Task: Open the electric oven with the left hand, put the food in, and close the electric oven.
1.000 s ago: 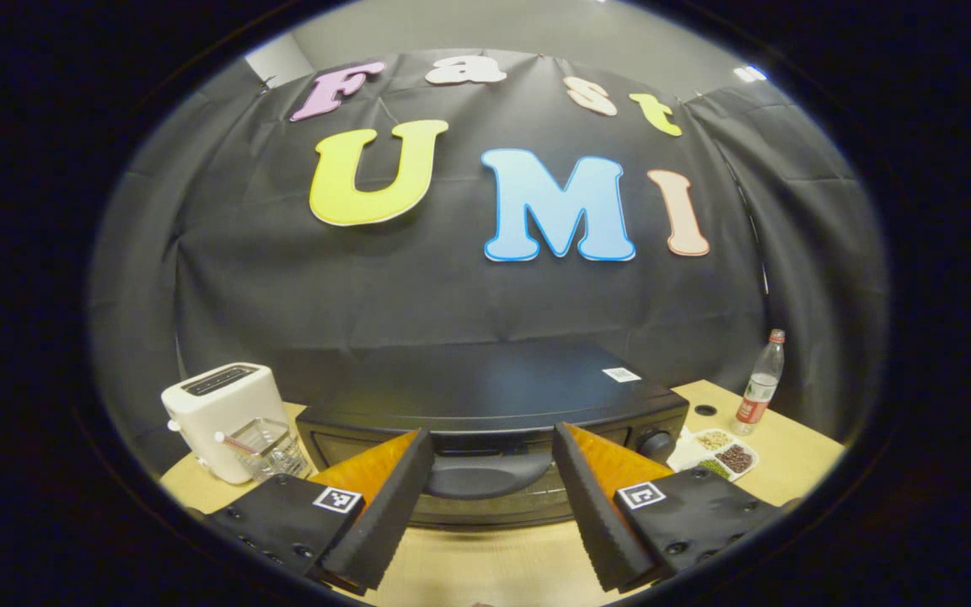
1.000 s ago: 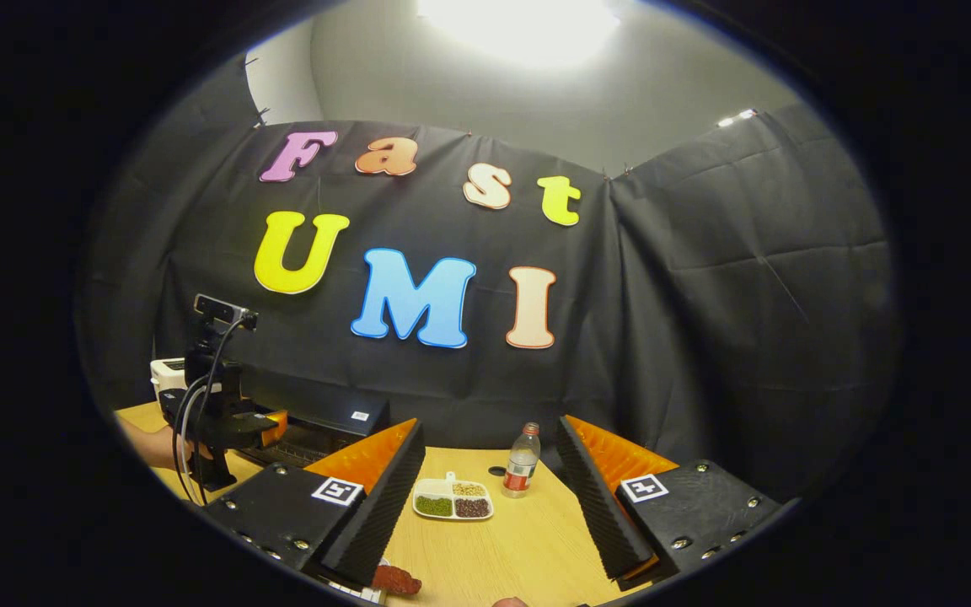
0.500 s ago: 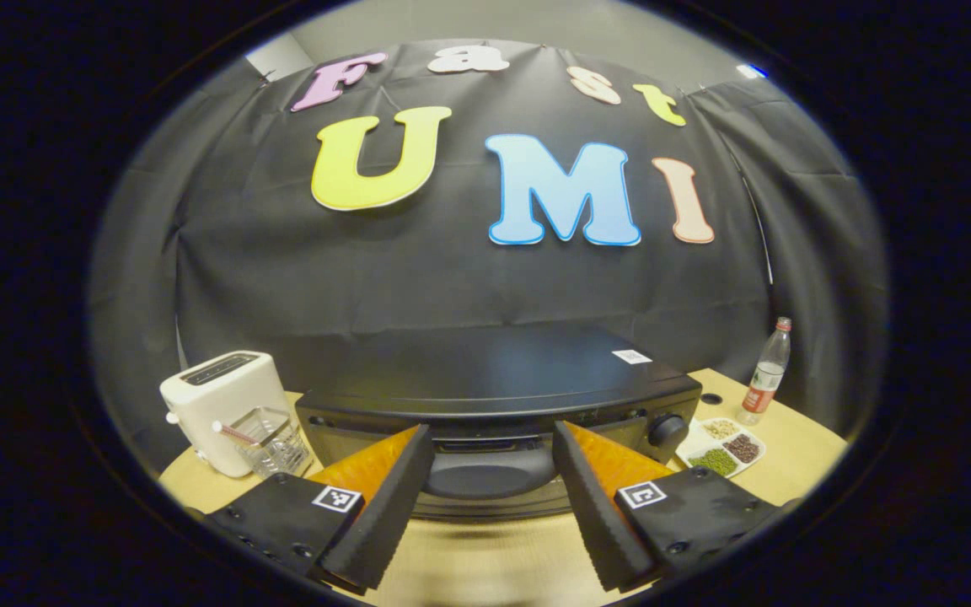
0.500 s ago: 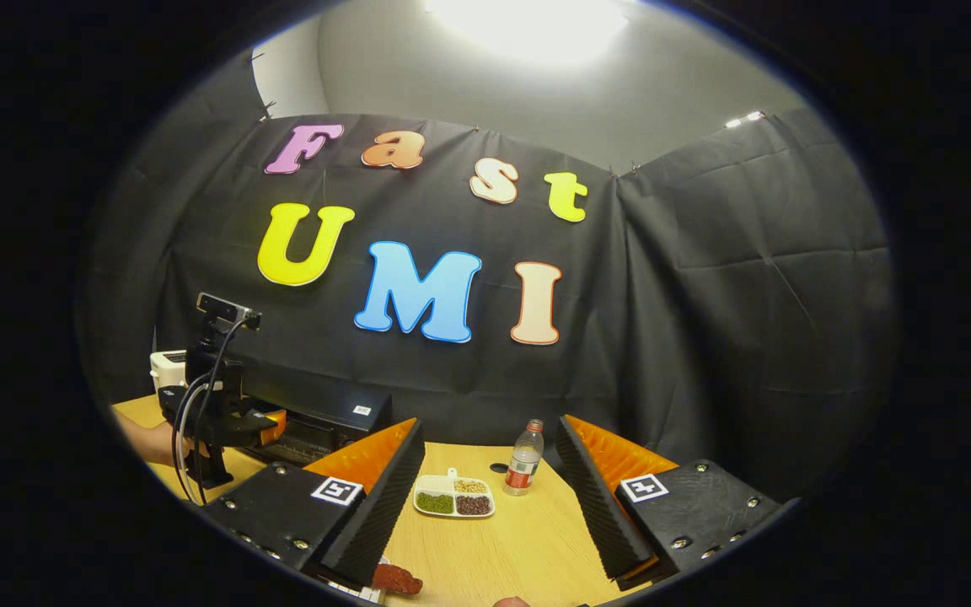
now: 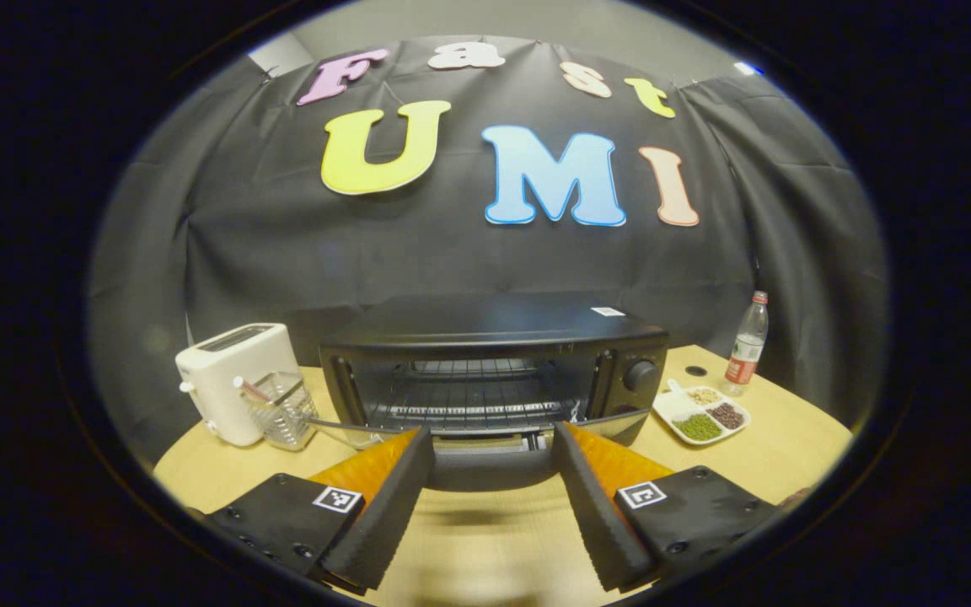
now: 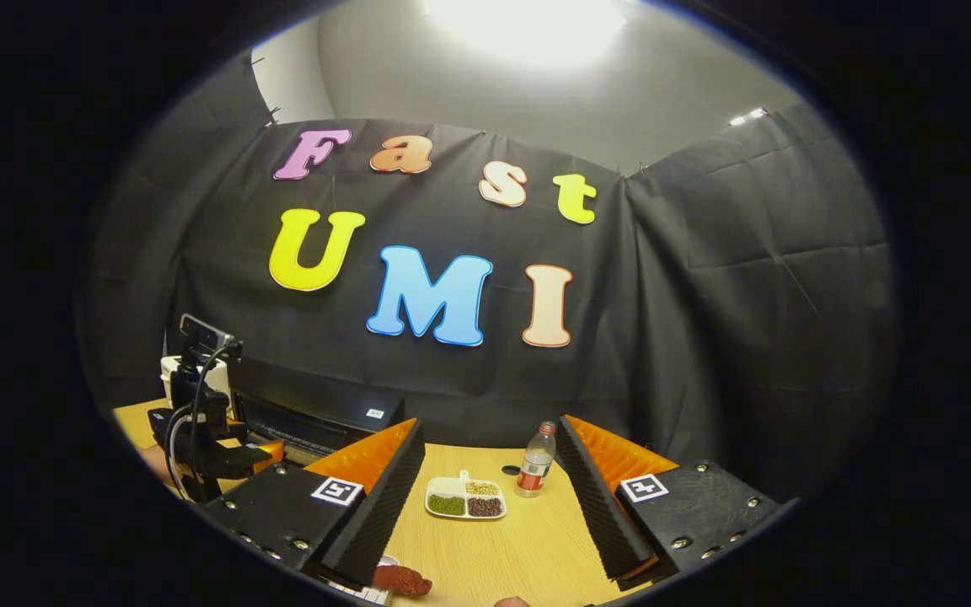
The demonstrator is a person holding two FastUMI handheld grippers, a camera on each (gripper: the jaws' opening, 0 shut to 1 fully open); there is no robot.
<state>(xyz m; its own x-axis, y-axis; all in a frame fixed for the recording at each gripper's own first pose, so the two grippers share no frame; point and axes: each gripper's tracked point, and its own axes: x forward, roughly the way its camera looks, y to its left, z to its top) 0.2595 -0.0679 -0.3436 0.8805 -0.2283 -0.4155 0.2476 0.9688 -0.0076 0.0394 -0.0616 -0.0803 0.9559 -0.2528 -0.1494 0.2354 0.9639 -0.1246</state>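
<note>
In the left gripper view, the left gripper (image 5: pixel 492 485) sits low over the tabletop (image 5: pixel 485 556), its fingers (image 5: pixel 384 497) spread wide to either side of the handle (image 5: pixel 490 468) on the oven door. They do not press on it; whether they touch it at all cannot be told. Just beyond, the door (image 5: pixel 612 426) hangs swung down and forward, and the oven (image 5: pixel 494 362) stands open, its wire rack (image 5: pixel 469 396) bare. To the oven's left stand a glass cup (image 5: pixel 279 413) and a toaster (image 5: pixel 233 379); to its right lie a divided dish (image 5: pixel 700 413) of beans and, farther back, a bottle (image 5: pixel 743 346).

In the right gripper view, the right gripper (image 6: pixel 490 497) hovers above the tabletop with its fingers (image 6: pixel 380 506) released and nothing between them. A reddish-brown piece of food (image 6: pixel 401 580) lies on the tabletop near its left finger, at the view's lower edge, beside something white that is too cropped to identify. Farther off sit the dish (image 6: pixel 464 499) and bottle (image 6: pixel 534 462), and at far left the left gripper (image 6: pixel 262 453) shows in front of the open oven (image 6: pixel 317 421).

As a judgement, the opening step looks done or nearly so. Still to do: the right gripper must pick up the food, carry it across onto the rack, and the door must be raised shut.
</note>
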